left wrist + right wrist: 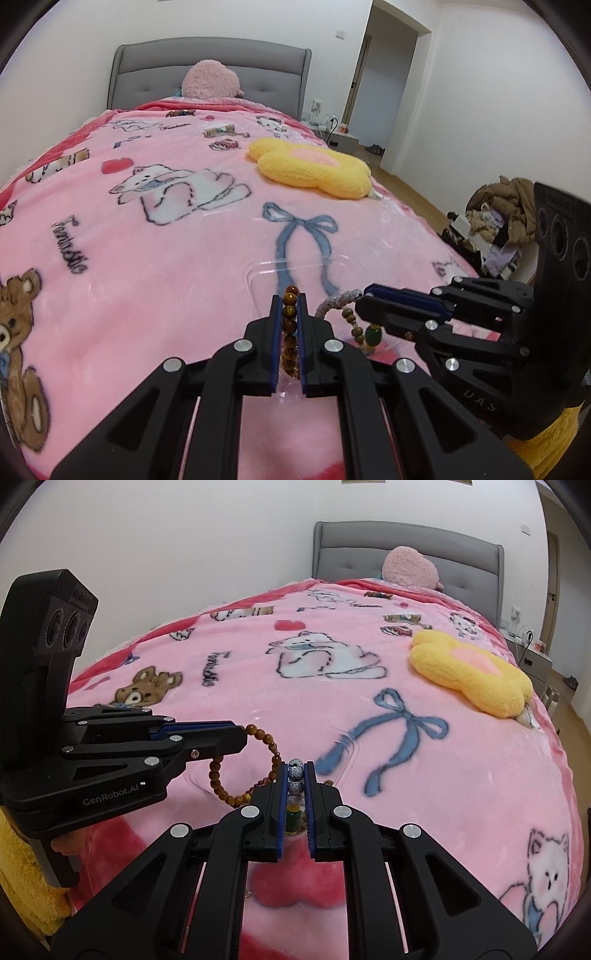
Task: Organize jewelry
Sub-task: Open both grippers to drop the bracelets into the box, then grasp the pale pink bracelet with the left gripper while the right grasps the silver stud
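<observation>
The left tongs (289, 295) are closed on a brown bead bracelet (271, 746); from the left wrist its glossy round beads stand in a column between the blue-lined fingers, and from the right wrist the rest of the loop hangs free below the tips. The right tongs (296, 771) are pinched on a white speckled bead strand (295, 775). In the left wrist view that strand (338, 301) curves out from the right tongs' tips, and a string of small olive beads with a green bead (373, 336) dangles below it; whether the two are one piece is hard to tell. The two tongs are near each other, tips apart, above a clear plastic tray (258, 271) lying on the bed, its thin rounded rim barely visible against the blanket.

The bed is covered with a fuzzy pink blanket (166, 258) printed with white cats, brown bears, red hearts and a blue ribbon bow. A yellow plush flower cushion (314, 168) with a pink centre lies further up on the right side, well apart from the tray. A pink fluffy plush (210, 81) leans against the grey tufted headboard (147, 74). White walls surround the bed; beyond it on the right stand an open doorway (384, 88) and a low nightstand (341, 138) with cables, on a wooden floor. A heap of brown clothes (506, 206) sits beside the bed's right edge.
</observation>
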`<state>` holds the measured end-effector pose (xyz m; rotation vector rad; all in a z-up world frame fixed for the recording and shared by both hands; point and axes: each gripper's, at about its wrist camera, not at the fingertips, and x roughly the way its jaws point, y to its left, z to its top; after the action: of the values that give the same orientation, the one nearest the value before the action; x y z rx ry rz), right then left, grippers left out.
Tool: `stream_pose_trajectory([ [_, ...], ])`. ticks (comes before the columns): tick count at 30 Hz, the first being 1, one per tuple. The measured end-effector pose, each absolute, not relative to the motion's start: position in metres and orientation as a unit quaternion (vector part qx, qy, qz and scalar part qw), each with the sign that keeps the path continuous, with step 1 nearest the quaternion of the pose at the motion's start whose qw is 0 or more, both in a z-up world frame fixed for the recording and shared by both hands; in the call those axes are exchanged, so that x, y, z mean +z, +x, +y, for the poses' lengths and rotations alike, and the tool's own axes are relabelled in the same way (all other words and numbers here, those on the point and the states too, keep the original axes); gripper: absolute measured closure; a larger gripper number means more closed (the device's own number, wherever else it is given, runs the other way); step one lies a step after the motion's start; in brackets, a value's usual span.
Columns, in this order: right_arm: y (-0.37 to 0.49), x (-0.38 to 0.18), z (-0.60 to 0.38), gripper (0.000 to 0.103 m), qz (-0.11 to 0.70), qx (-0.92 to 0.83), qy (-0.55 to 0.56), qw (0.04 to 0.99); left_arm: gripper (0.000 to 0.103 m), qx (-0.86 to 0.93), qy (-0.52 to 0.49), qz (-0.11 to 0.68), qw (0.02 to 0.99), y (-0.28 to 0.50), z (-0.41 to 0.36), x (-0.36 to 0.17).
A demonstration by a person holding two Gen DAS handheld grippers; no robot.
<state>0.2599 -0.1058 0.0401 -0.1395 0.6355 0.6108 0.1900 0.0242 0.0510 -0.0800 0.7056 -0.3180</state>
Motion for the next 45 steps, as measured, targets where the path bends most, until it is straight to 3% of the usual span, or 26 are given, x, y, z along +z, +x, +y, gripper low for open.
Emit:
stream_pose_trajectory([
  [8,0.255,0.037,-0.106,0.094,0.303,0.297,-0.076,0.903,0.095,-0.156,-0.033,0.344,0.925,0.188,0.021,0.048],
  [13,0.249,0.044,-0.11,0.093,0.291,0.301,-0.068,0.905,0.084,-0.168,-0.028,0.332,0.928,0.18,0.022,0.054],
  [21,0.229,0.056,-0.125,0.087,0.277,0.319,-0.054,0.905,0.083,-0.174,-0.014,0.322,0.931,0.145,0.028,0.061],
  [25,0.212,0.046,-0.128,0.085,0.284,0.326,-0.08,0.898,0.076,-0.189,-0.004,0.335,0.923,0.115,0.03,0.048],
  [45,0.203,-0.01,-0.103,0.079,0.361,0.353,-0.125,0.854,0.075,-0.199,0.026,0.391,0.898,0.064,-0.003,-0.007],
])
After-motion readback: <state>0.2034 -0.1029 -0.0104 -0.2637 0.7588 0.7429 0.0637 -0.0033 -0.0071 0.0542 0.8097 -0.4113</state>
